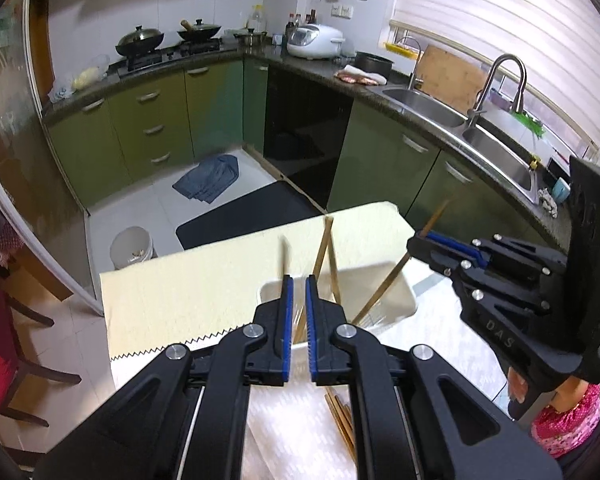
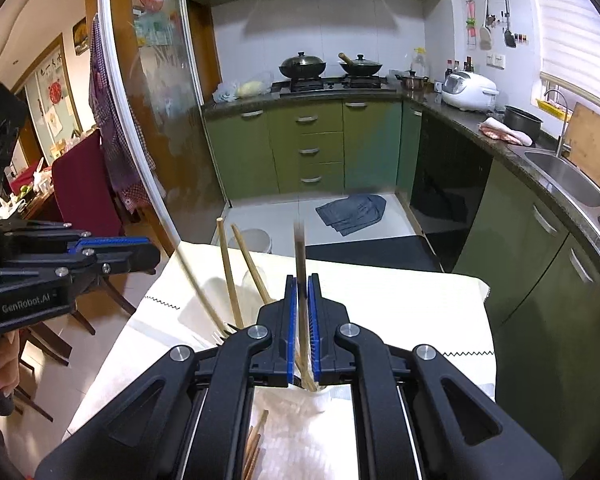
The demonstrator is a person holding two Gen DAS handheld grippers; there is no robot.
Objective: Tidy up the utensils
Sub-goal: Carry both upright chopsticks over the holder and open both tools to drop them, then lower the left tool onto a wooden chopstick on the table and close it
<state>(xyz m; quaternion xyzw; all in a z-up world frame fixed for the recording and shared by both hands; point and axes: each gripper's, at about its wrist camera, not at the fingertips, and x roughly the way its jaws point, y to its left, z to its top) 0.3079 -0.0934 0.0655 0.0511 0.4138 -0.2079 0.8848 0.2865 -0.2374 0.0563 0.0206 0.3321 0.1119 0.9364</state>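
While a thin chopstick (image 2: 300, 256) is pinched upright between its blue pads (image 2: 293, 320), the right hand-held gripper (image 2: 302, 280) is seen nearly closed, with only the stick's width left between the jaws. In the left wrist view the same right hand-held gripper (image 1: 420, 240) is shown from the side, above the far right corner of the container, with the chopstick (image 1: 436, 216) passing through its tip and slanting down into the white container (image 1: 404, 300). The stick's upper end is blurred in the right wrist view.

The left hand-held gripper (image 1: 299, 280) is held with a narrow gap between its blue pads (image 1: 287, 320), and nothing is seen clamped there; it is poised over the near rim of the white container. From the right wrist view the left hand-held gripper (image 2: 152, 256) is seen side-on at the left edge, so its opening cannot be judged there.

Several more chopsticks (image 1: 327, 256) are leaned inside the container, their tips fanned apart. A further bundle of chopsticks (image 1: 342, 424) is laid flat on the white towel (image 1: 284, 432) near the cameras. The container and towel are carried on a surface covered with a pale yellow cloth (image 1: 188, 288).
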